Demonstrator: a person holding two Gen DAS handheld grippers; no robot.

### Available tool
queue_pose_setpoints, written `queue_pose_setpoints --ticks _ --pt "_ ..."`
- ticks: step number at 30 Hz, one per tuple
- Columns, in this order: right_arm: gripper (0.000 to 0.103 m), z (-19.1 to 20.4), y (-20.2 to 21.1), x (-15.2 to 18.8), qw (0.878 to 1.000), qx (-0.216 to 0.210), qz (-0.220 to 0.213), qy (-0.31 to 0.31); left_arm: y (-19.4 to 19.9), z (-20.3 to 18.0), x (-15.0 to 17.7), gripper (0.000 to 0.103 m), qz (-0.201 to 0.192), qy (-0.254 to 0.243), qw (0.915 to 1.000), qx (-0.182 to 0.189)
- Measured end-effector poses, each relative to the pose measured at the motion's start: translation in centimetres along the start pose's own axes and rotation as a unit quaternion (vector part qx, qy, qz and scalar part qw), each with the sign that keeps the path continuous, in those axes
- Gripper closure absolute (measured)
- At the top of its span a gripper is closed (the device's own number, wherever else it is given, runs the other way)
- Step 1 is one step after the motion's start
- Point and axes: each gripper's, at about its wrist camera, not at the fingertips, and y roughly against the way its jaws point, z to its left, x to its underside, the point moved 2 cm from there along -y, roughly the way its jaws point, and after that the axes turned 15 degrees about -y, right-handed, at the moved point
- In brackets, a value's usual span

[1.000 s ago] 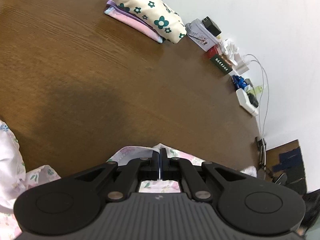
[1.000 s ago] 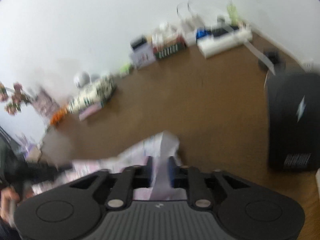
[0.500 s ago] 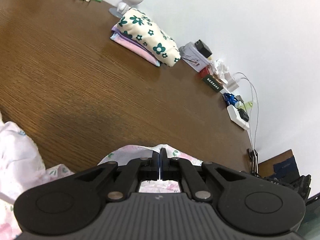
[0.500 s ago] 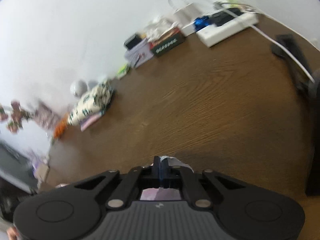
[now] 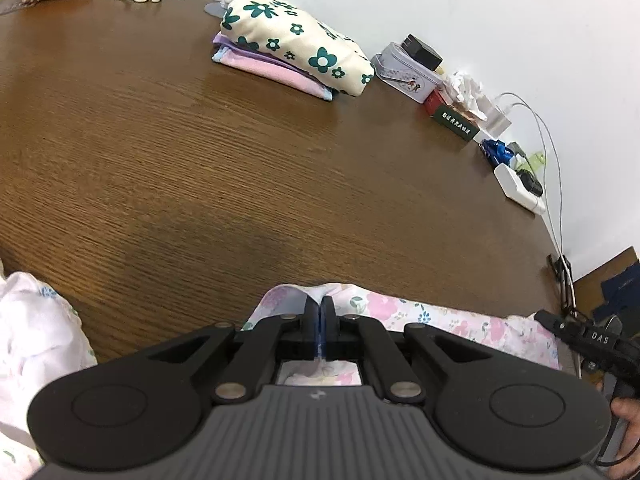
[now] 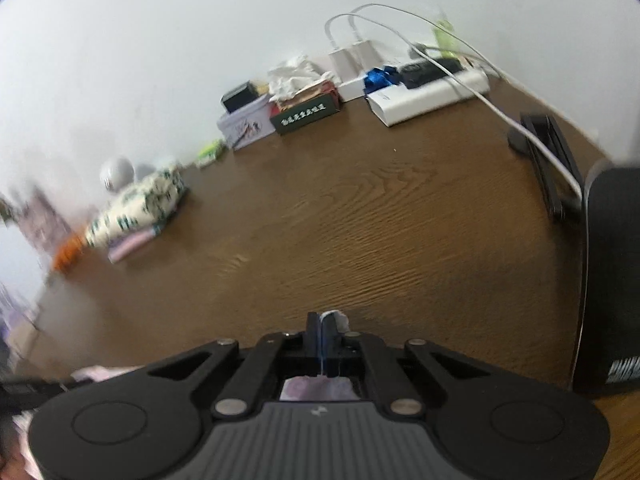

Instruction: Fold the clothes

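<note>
- Nearest the cameras, left gripper (image 5: 320, 312) is clenched on a floral garment (image 5: 420, 316); right gripper (image 6: 321, 328) pinches its edge.
- Beyond, the garment drapes over the bare brown table (image 5: 200, 160).
- Farthest, folded clothes (image 5: 292, 52) are stacked by the wall.

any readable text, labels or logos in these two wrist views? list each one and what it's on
"DAS": on the black device at the right edge of the left wrist view.
Dark green box: a row of white characters, too small to read in either view.
Black box at the right of the right wrist view: white print at its lower edge, cut off and blurred.
Small emblem on each claw body: a mark, no letters.
Grey tin: drawings only.
</note>
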Motion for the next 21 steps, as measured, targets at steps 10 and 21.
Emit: queue_pose_setpoints --ticks 10,21 --pt "0.082 5.9 7.7 1.9 0.972 -0.065 -0.048 0.220 8.1 0.3 -1.2 0.046 -0.043 -0.054 0.9961 0.055" --pt "0.063 20.2 -2.5 12.7 0.792 -0.225 0.136 0.551 15.6 -2.6 5.6 0.031 -0.049 -0.111 0.9923 0.026"
